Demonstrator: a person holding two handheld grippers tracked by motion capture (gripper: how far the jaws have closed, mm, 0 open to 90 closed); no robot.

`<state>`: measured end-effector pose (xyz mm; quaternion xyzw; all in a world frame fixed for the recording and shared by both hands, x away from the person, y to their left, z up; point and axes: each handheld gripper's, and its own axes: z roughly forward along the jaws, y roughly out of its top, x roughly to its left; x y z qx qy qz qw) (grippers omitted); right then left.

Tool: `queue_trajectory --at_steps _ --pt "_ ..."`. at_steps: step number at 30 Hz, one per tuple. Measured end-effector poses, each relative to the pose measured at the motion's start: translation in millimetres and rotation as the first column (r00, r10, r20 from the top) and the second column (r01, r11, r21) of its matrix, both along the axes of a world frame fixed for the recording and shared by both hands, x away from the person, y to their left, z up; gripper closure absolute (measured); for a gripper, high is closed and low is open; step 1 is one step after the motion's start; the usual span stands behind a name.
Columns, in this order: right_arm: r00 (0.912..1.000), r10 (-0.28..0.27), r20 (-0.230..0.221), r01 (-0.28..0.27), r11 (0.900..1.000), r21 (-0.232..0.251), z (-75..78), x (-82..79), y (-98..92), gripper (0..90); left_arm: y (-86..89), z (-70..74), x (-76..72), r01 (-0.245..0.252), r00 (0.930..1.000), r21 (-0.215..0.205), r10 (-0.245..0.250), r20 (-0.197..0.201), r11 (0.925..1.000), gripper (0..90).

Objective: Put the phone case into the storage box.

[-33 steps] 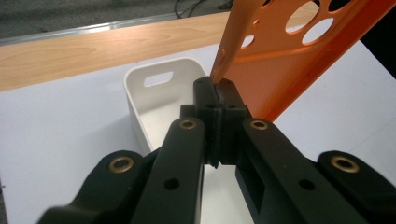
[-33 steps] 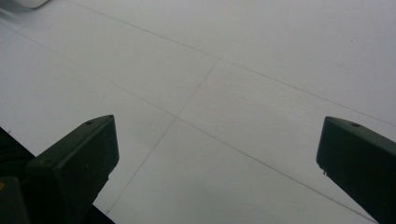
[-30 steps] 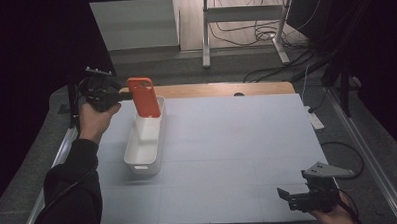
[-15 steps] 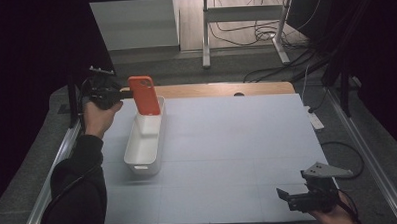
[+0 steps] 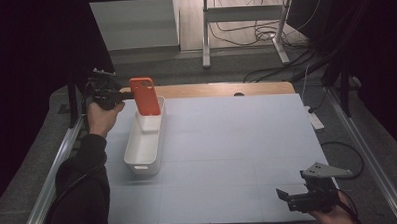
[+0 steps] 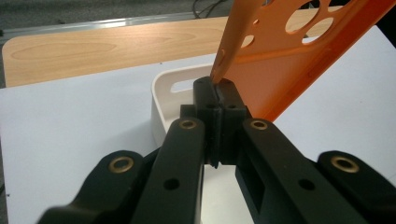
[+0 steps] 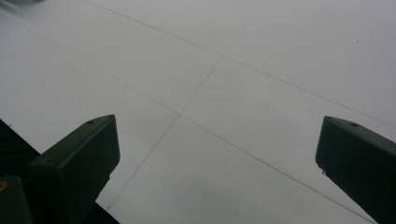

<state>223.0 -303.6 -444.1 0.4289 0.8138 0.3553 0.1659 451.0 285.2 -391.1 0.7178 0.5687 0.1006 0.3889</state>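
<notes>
An orange phone case (image 5: 145, 96) hangs upright over the far end of a white oblong tub (image 5: 146, 140), its lower edge down inside the tub. My left gripper (image 5: 128, 95) is shut on the case's edge from the left. In the left gripper view the black jaws (image 6: 216, 95) pinch the thin orange case (image 6: 299, 51) with the tub's handle end (image 6: 175, 88) just behind. My right gripper (image 5: 284, 195) sits low at the table's near right corner, held by a hand. In the right gripper view its gripper (image 7: 217, 154) stands open over the bare white mat.
A white mat (image 5: 237, 140) covers the table, with a strip of wood (image 5: 225, 89) along the far edge. Metal rails run down both sides. A desk frame and cables (image 5: 254, 35) lie on the floor beyond the table.
The left hand has sunk a little with the orange case, bringing its lower edge down into the tub. The right gripper has stayed still.
</notes>
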Motion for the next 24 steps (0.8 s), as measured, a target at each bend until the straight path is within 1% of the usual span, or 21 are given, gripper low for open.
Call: queue_trajectory --at_steps 6,9,13,16,20,22,24 --pt "1.0 0.005 -0.002 -0.005 1.0 -0.003 -0.1 0.1 0.3 0.0 -2.2 -8.1 3.9 0.001 0.9999 0.0 -0.001 -0.012 1.0 89.3" --pt "1.0 0.006 -0.001 -0.006 1.0 -0.003 -0.1 0.0 0.4 0.0 -4.7 -12.5 6.1 0.005 0.9999 0.01 -0.005 -0.017 0.9999 89.2" --pt "1.0 0.007 0.0 -0.007 1.0 -0.003 0.0 -0.1 0.4 0.0 -6.2 -17.7 8.5 -0.002 0.9997 0.019 0.003 -0.024 0.9998 89.3" --pt "1.0 0.009 0.001 -0.009 1.0 -0.003 0.0 -0.2 0.6 0.1 -6.4 -22.1 10.1 -0.011 0.9995 0.014 0.011 -0.031 0.9999 89.2" --pt "0.9999 0.01 0.002 -0.01 1.0 -0.004 0.0 -0.3 0.8 0.2 -6.5 -26.6 12.3 -0.016 0.9992 0.022 0.017 -0.036 0.9996 89.2" --pt "0.9999 0.013 0.0 -0.013 1.0 -0.005 0.0 -0.3 0.9 0.3 -7.5 -30.1 13.4 -0.021 0.9989 0.016 0.022 -0.041 0.9997 89.3" --pt "0.9999 0.015 0.0 -0.015 1.0 -0.006 -0.1 -0.3 1.1 0.5 -7.9 -31.5 14.0 -0.022 0.9989 0.019 0.023 -0.042 0.9996 89.2"
